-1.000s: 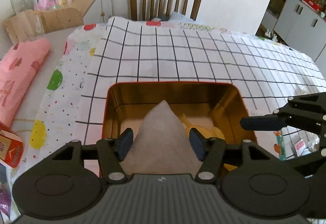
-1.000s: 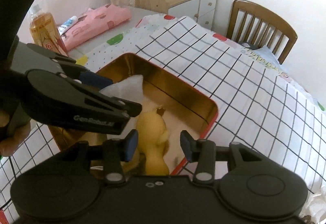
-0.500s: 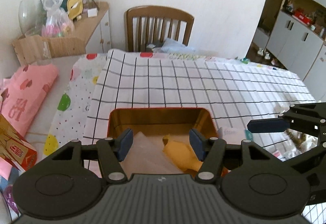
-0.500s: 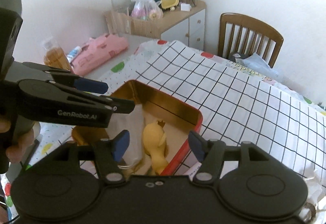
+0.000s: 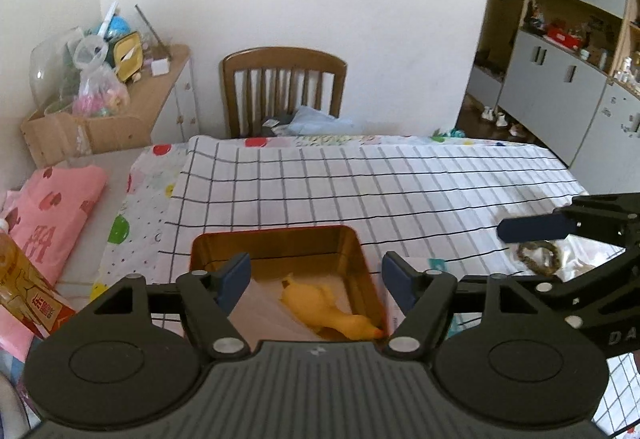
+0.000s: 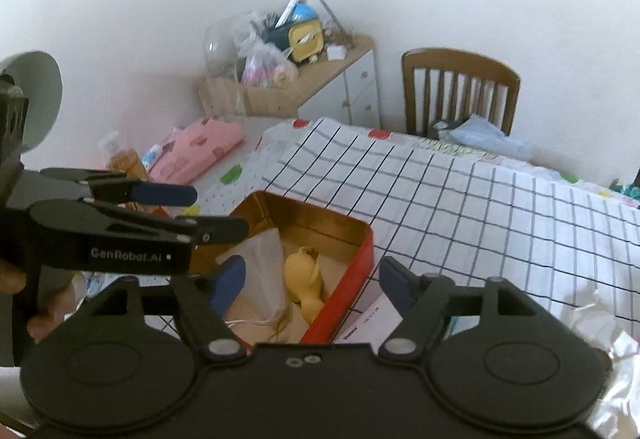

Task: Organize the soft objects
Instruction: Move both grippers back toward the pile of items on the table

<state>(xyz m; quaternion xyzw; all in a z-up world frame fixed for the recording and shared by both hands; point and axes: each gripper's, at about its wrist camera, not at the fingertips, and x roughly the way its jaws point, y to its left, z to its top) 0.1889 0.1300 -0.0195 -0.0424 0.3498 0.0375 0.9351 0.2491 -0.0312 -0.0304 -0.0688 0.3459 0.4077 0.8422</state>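
A red tin with a gold inside (image 5: pixel 276 245) (image 6: pixel 360 259) stands on the checked tablecloth. In it lie a yellow rubber chicken (image 5: pixel 332 309) (image 6: pixel 306 279) and a pale cloth pouch (image 5: pixel 264 313) (image 6: pixel 260 267). My left gripper (image 5: pixel 316 281) is open and empty, raised above the tin's near side; it also shows in the right wrist view (image 6: pixel 200 211). My right gripper (image 6: pixel 308 285) is open and empty, above the tin's right side; one of its fingers (image 5: pixel 536 229) shows at the right of the left wrist view.
A brown hair scrunchie (image 5: pixel 538 259) lies on crumpled white cloth at the table's right. A pink bundle (image 5: pixel 52 203), a bottle (image 5: pixel 20 271) and a carton are at the left. A wooden chair (image 5: pixel 284 87) stands behind the table, a cluttered cabinet (image 5: pixel 160 79) beside it.
Both grippers have lifted up and back from the tin. The left one let go of the cloth pouch, which now lies in the tin. Both jaws have opened wider.
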